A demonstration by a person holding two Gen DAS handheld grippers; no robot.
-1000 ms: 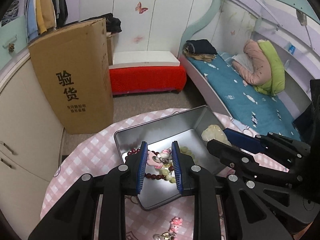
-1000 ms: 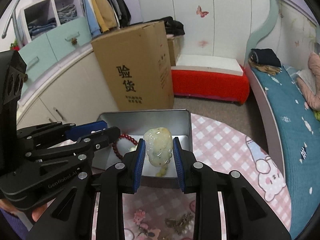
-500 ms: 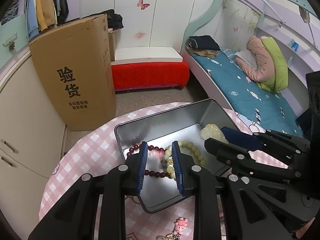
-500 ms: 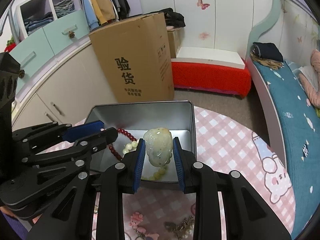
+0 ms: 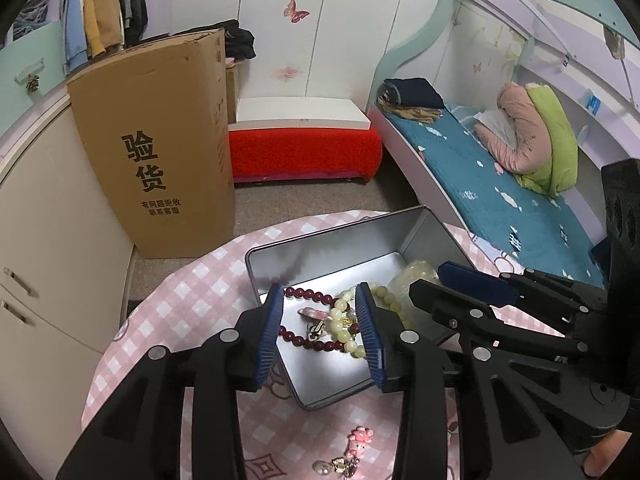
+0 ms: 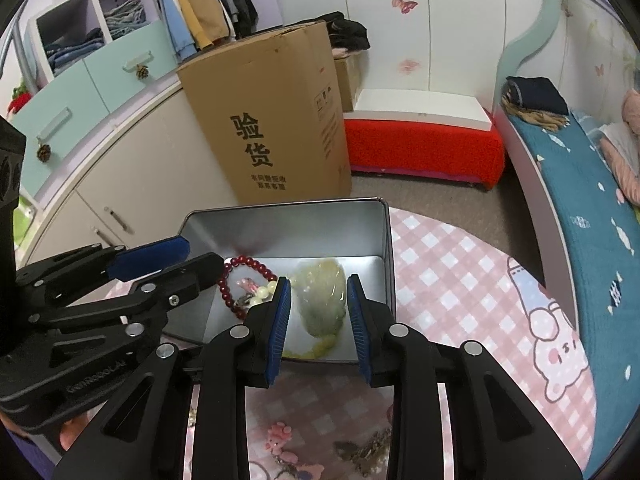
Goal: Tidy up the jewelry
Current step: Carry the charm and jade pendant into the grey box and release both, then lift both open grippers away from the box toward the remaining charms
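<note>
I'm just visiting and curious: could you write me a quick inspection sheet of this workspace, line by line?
Surface: round table under a pink checked cloth.
Job's things: open metal tin holding a dark red bead bracelet, a pale bead bracelet and a pale green jade piece.
Clutter: pink charm and small trinkets on the cloth in front of the tin.
Grippers: left gripper open over the bracelets; right gripper open, pads clear of the jade piece.
Cables: nothing seen.
Surroundings: cardboard box, red bench, bed, hanging clothes.

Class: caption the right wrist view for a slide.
Open right gripper over a jade piece lying in the tin beside bracelets.
</note>
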